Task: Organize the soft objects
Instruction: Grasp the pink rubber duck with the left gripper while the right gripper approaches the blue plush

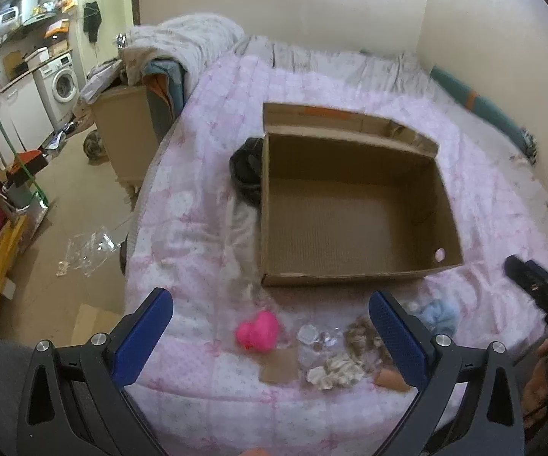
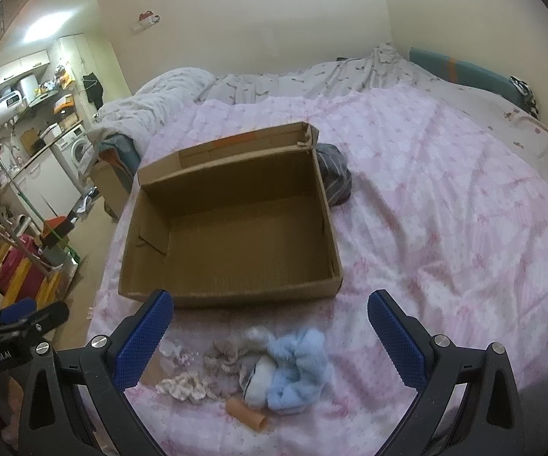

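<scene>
Both grippers hover over the bed (image 1: 205, 205), fingers spread wide, holding nothing: the left gripper (image 1: 270, 326) above the pink toy (image 1: 257, 330), the right gripper (image 2: 270, 326) above the blue scrunchie (image 2: 298, 368). The soft things lie bunched at six o'clock of the open, empty box (image 1: 350, 209): a cream scrunchie (image 1: 334, 370), a brown scrunchie (image 1: 361, 336), and an orange tube (image 2: 246, 416) nearest the bed's edge.

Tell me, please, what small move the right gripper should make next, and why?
Probably lower the right gripper onto the light blue fluffy scrunchie. Its jaws are open and hold nothing, the scrunchie lies directly between them on the pink quilt, and the cardboard box is empty.
</scene>
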A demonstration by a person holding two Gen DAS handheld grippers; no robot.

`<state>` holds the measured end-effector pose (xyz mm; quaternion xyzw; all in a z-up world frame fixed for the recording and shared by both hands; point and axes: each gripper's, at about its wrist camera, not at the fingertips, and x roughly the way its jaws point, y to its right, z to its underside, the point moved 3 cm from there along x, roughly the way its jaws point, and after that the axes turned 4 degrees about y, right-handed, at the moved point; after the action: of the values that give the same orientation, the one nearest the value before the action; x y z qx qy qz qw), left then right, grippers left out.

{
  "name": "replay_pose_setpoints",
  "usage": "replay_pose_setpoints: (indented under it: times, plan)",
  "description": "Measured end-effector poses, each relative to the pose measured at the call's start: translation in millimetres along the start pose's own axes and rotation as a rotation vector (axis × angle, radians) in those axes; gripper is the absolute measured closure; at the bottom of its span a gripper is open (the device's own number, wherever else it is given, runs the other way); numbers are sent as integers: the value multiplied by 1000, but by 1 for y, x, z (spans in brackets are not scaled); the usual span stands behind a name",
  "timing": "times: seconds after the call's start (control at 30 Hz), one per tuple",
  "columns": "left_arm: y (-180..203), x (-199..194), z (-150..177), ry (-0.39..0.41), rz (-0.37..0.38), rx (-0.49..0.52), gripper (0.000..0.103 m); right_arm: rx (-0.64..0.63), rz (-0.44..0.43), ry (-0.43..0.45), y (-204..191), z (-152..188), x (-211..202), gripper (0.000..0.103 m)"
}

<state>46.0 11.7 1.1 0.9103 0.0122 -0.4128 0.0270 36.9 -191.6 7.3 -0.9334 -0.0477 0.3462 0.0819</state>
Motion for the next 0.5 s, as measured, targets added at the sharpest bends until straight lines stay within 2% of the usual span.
replay_pose_setpoints:
  times: [0.1, 0.23, 0.37, 0.5]
  plan:
    - [-8, 14, -8, -85, 22, -30, 0, -17, -24, -37, 4, -10, 7, 0]
    - [-16, 34, -12, -147, -41, -9, 0, -14, -21, -79, 16, -12, 19, 0]
    - [-28, 56, -12, -193, -77, -27, 0, 36, 3, -128, 35, -1, 34, 0]
    - [-43, 82, -4, -250, -62, -71, 1, 92, 44, -180, 50, 11, 45, 0]
